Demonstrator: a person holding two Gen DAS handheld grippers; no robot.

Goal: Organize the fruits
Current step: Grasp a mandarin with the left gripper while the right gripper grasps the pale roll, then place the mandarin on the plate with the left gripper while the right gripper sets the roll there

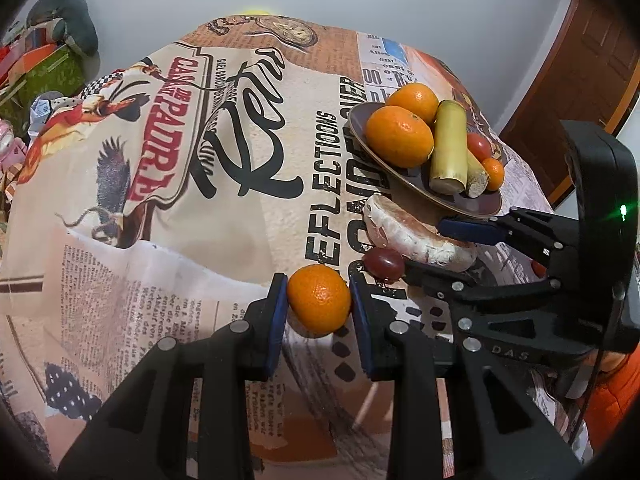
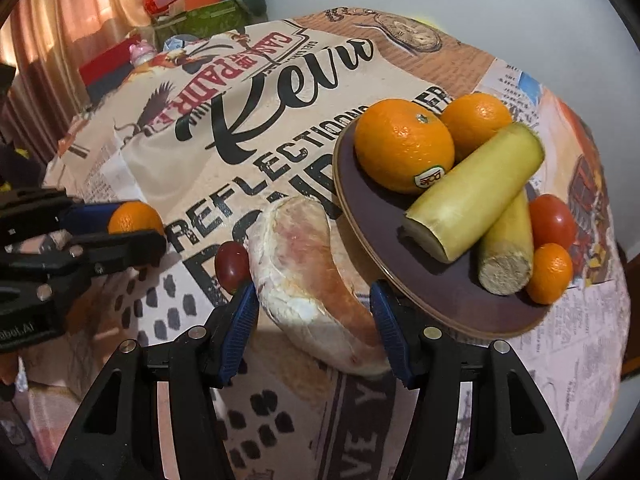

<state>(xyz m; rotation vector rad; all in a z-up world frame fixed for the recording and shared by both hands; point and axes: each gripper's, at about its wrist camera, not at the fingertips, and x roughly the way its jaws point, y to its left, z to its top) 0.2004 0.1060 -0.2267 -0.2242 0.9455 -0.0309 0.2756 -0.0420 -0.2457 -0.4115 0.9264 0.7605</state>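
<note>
My left gripper (image 1: 319,300) is shut on a small orange (image 1: 319,300) just above the printed tablecloth; it also shows in the right wrist view (image 2: 134,218). My right gripper (image 2: 314,320) has its blue pads on both sides of a peeled pomelo wedge (image 2: 312,276) lying on the cloth, also in the left wrist view (image 1: 416,236). A dark red grape (image 2: 232,266) lies beside the wedge. A brown plate (image 2: 440,292) behind holds two large oranges (image 2: 404,150), two sugarcane pieces (image 2: 476,196), a tomato (image 2: 554,220) and a small orange (image 2: 550,272).
The table is covered by a printed cloth (image 1: 180,168). Boxes and clutter (image 2: 192,8) stand beyond the table's far left edge. A wooden door (image 1: 584,80) is at the right, and a white wall is behind.
</note>
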